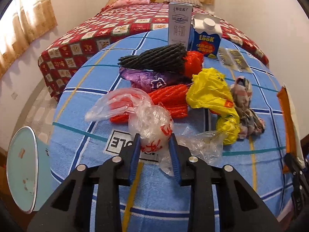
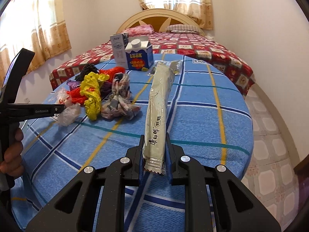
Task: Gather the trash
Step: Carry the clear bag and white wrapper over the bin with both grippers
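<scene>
A heap of trash lies on a round table with a blue checked cloth (image 1: pixel 81 147). My left gripper (image 1: pixel 154 141) is shut on a clear plastic bag with red print (image 1: pixel 152 129) at the heap's near edge. Behind it lie red foam netting (image 1: pixel 170 98), a purple wrapper (image 1: pixel 152 79), black foam netting (image 1: pixel 154 58), a yellow bag (image 1: pixel 212 94) and a crumpled cloth (image 1: pixel 245 104). My right gripper (image 2: pixel 154 142) is shut on a long pale green snack wrapper (image 2: pixel 158 112), held above the table. The left gripper shows in the right wrist view (image 2: pixel 59 109).
A blue Look carton (image 1: pixel 206 38) and a tall white milk carton (image 1: pixel 179 25) stand at the table's far side, with flat sachets (image 1: pixel 233 60) beside them. A light blue bin (image 1: pixel 23 176) stands left of the table. A bed with a red quilt (image 2: pixel 202 48) lies behind.
</scene>
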Demonstrator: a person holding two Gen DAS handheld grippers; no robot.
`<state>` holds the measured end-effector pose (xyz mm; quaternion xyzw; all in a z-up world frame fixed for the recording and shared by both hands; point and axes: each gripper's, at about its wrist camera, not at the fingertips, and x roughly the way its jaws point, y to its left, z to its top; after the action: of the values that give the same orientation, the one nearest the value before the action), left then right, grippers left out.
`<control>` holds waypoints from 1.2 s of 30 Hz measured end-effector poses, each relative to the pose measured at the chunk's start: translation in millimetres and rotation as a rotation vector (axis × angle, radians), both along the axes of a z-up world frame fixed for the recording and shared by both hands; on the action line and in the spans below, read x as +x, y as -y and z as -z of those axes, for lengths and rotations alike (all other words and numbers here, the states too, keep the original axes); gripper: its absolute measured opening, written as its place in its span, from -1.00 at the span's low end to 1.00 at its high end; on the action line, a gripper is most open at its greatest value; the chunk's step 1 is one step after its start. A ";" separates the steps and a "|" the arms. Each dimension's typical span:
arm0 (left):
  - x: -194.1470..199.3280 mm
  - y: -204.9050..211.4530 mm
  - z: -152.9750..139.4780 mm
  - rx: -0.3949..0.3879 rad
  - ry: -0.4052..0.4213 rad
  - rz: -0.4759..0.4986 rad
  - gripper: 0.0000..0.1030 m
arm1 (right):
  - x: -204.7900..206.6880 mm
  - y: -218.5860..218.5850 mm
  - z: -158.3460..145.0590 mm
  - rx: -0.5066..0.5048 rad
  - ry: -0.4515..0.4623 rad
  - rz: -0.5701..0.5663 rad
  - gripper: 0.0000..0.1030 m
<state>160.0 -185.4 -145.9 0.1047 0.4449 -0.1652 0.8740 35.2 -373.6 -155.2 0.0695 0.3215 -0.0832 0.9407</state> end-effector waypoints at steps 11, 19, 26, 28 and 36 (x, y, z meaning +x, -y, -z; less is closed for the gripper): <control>-28.7 -62.5 -35.3 0.026 0.080 -0.015 -0.46 | 12.5 -45.0 -23.7 -0.018 0.058 -0.116 -0.64; -33.5 -126.9 -46.2 0.064 0.119 -0.117 -0.46 | 41.8 -103.8 -34.4 -0.054 0.085 -0.251 -0.64; -37.0 -172.0 -46.2 0.082 0.123 -0.184 -0.46 | 69.1 -155.3 -37.4 -0.109 0.077 -0.366 -0.64; -37.1 -186.2 -46.9 0.083 0.123 -0.207 -0.46 | 75.8 -170.9 -38.2 -0.124 0.074 -0.399 -0.64; -35.5 -230.4 -46.0 0.100 0.118 -0.289 -0.45 | 96.8 -217.5 -38.8 -0.153 0.063 -0.503 -0.64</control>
<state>124.5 45.0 -99.9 0.0924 0.4110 -0.0089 0.9069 132.0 -156.1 -116.4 -0.0815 0.2918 0.1314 0.9439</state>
